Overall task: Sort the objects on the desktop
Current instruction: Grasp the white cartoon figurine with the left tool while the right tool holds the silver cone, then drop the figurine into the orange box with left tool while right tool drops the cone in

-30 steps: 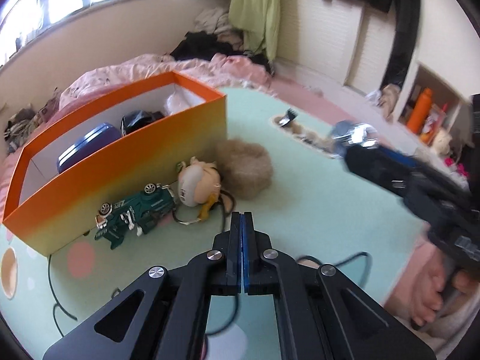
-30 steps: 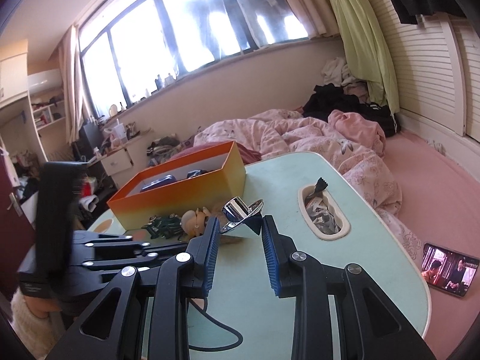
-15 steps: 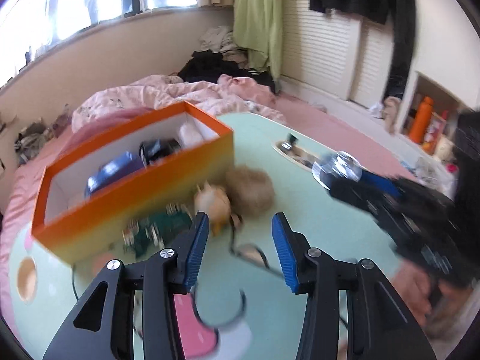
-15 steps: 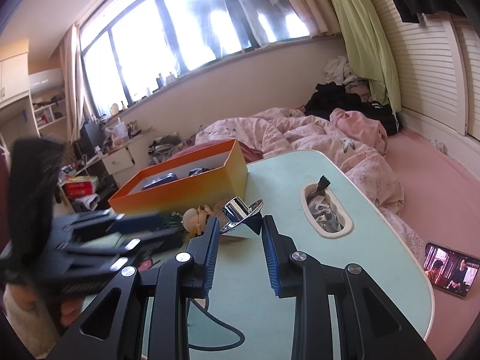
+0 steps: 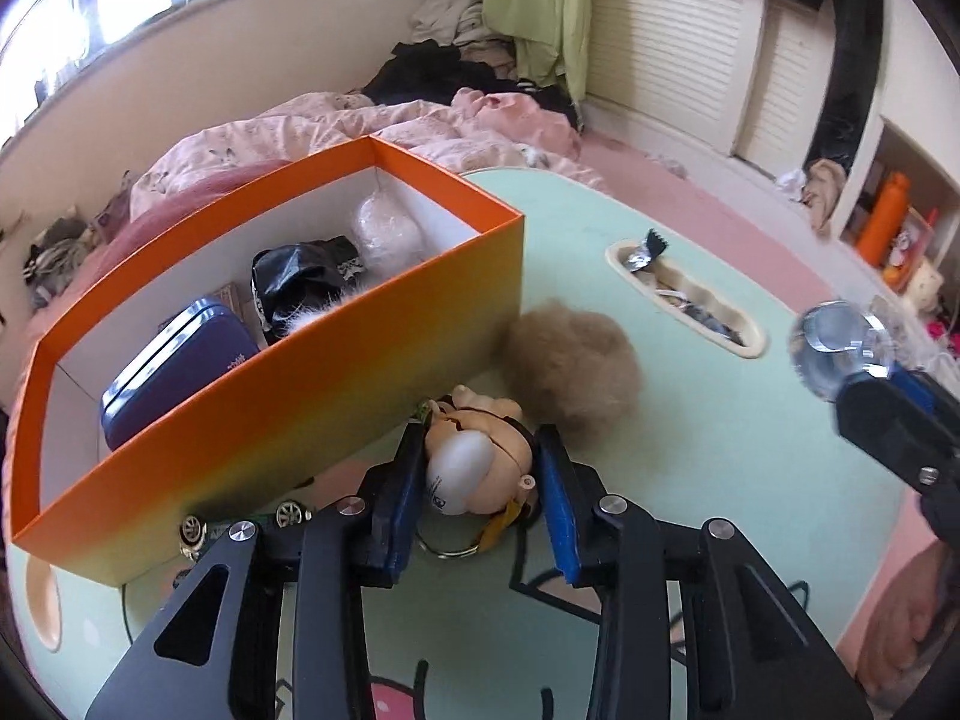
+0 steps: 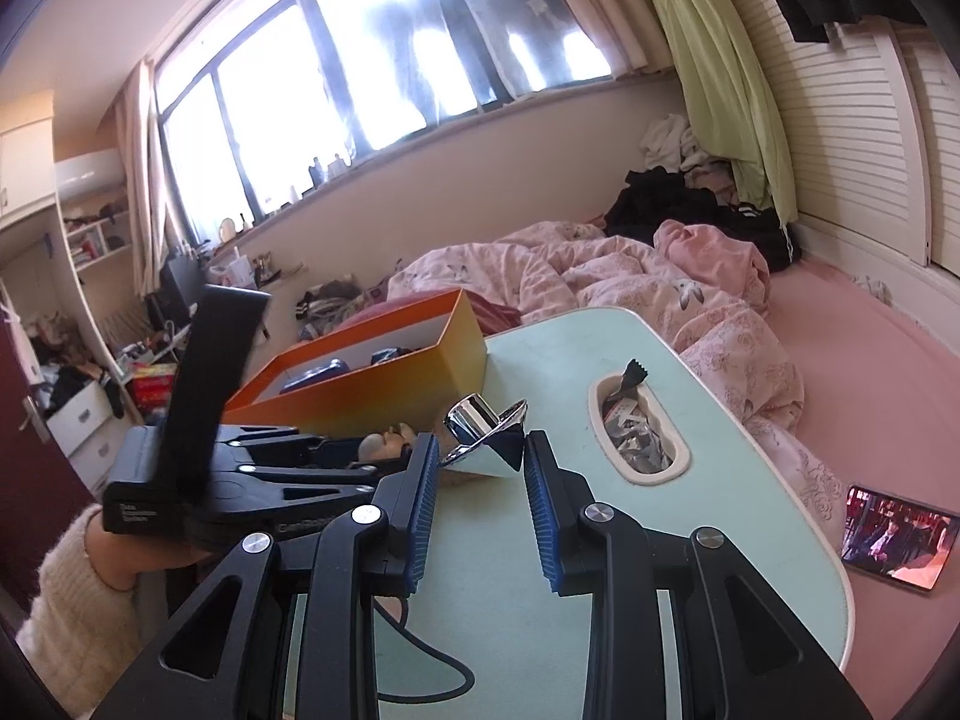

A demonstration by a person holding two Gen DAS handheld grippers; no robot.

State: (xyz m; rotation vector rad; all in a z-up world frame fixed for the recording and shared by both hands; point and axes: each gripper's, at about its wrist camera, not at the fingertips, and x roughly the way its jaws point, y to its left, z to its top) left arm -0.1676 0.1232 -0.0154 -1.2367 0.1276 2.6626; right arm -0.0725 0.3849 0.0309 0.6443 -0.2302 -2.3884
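Up close, left gripper [image 5: 477, 483] closing around doll-head keychain [image 5: 474, 462] on mint-green table [image 5: 720, 480], pads flanking it, contact unclear. Fur ball [image 5: 573, 369] just beyond, against orange box [image 5: 336, 360] holding blue tin [image 5: 180, 354]. Right gripper [image 6: 480, 468] narrow, clamped on chrome spinning top [image 6: 486, 435] above table.

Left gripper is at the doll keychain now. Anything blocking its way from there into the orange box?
Only the orange box's near wall, which rises right behind the doll keychain. The left gripper's jaws are closing around the doll; it must clear that wall. Open space remains between the blue tin and black pouch.
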